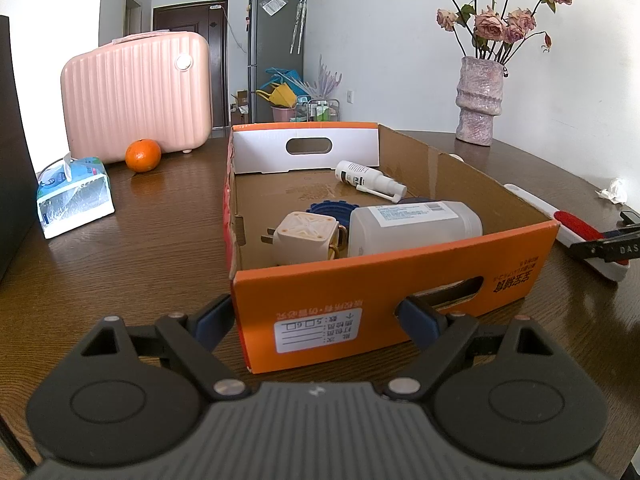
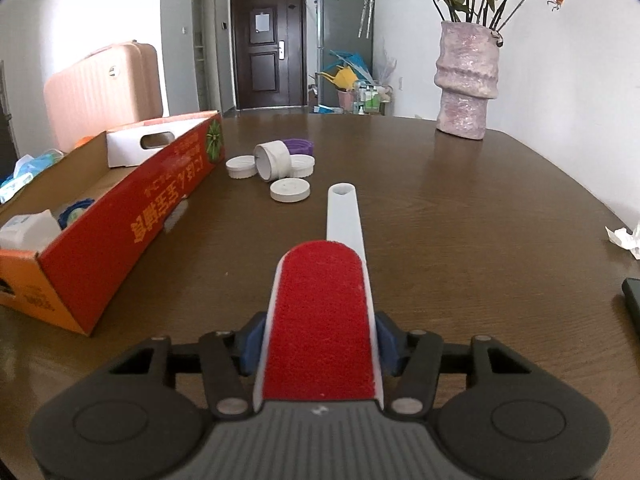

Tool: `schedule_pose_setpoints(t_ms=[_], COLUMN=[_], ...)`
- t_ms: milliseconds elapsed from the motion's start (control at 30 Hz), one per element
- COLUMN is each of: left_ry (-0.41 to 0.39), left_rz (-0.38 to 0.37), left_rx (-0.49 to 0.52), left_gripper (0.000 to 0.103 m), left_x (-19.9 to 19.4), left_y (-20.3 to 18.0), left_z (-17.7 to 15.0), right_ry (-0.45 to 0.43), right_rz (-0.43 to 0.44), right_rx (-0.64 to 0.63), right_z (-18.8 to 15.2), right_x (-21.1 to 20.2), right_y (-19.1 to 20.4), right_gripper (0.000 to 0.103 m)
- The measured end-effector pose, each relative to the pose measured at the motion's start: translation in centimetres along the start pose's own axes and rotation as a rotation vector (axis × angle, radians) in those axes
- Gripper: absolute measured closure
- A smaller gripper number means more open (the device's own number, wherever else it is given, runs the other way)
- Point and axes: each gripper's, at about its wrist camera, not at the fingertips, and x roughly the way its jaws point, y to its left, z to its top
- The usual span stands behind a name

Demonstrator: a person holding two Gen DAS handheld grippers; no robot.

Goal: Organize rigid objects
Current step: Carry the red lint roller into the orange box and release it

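Observation:
My right gripper (image 2: pixel 318 344) is shut on a lint brush (image 2: pixel 320 304) with a red velvet face and a white handle that points away across the wooden table (image 2: pixel 460 216). From the left wrist view the same lint brush (image 1: pixel 560 228) lies just right of the orange cardboard box (image 1: pixel 400 280), with the right gripper (image 1: pixel 608 246) on it. My left gripper (image 1: pixel 316 320) straddles the box's near left corner, one finger outside the side wall and the other at the handle hole, holding that wall. Inside the box lie a white jug (image 1: pixel 412 228), a spray bottle (image 1: pixel 368 178), a plug adapter (image 1: pixel 304 240) and a blue lid (image 1: pixel 328 208).
Several white lids (image 2: pixel 290 190), a white roll (image 2: pixel 274 160) and a purple ring (image 2: pixel 298 146) lie beyond the brush. A pink vase of roses (image 2: pixel 466 84) stands at the back right. A pink suitcase (image 1: pixel 136 92), an orange (image 1: pixel 143 155), a tissue pack (image 1: pixel 74 196), crumpled paper (image 2: pixel 624 236).

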Motion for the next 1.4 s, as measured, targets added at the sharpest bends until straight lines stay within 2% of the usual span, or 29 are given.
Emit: schedule_pose_setpoints(t_ms=[200, 433, 600, 733, 867, 933, 1100, 1200, 1400], left_ry=[0.0, 0.0, 0.0, 0.0, 0.003, 0.004, 0.004, 0.004, 0.004], left_rz=[0.0, 0.0, 0.001, 0.0, -0.007, -0.007, -0.008, -0.007, -0.007], left_rx=[0.0, 0.0, 0.001, 0.0, -0.009, -0.01, -0.011, -0.01, -0.01], left_gripper=[0.014, 0.014, 0.014, 0.014, 0.014, 0.014, 0.014, 0.014, 0.014], left_x=[0.0, 0.0, 0.0, 0.0, 0.1, 0.0, 0.0, 0.0, 0.0], left_y=[0.0, 0.0, 0.0, 0.0, 0.2, 0.2, 0.1, 0.1, 0.1], left_z=[0.0, 0.0, 0.0, 0.0, 0.0, 0.0, 0.0, 0.0, 0.0], right_ry=[-0.017, -0.101, -0.181, -0.205, -0.164, -0.122, -0.031, -0.052, -0.112], right_rz=[0.032, 0.097, 0.245, 0.396, 0.559, 0.594, 0.606, 0.585, 0.548], right_rx=[0.02, 0.015, -0.116, -0.255, -0.411, -0.454, -0.535, -0.486, -0.429], right_z=[-0.4, 0.6, 2.6, 5.9, 8.9, 9.7, 9.8, 9.6, 9.9], right_x=[-1.5, -3.9, -6.2, -6.1, -4.1, -2.6, 0.8, 1.7, 0.6], right_y=[-0.1, 0.4, 3.4, 7.5, 11.7, 13.4, 16.4, 16.1, 14.4], right_gripper=[0.048, 0.048, 0.048, 0.048, 0.048, 0.048, 0.048, 0.047, 0.041])
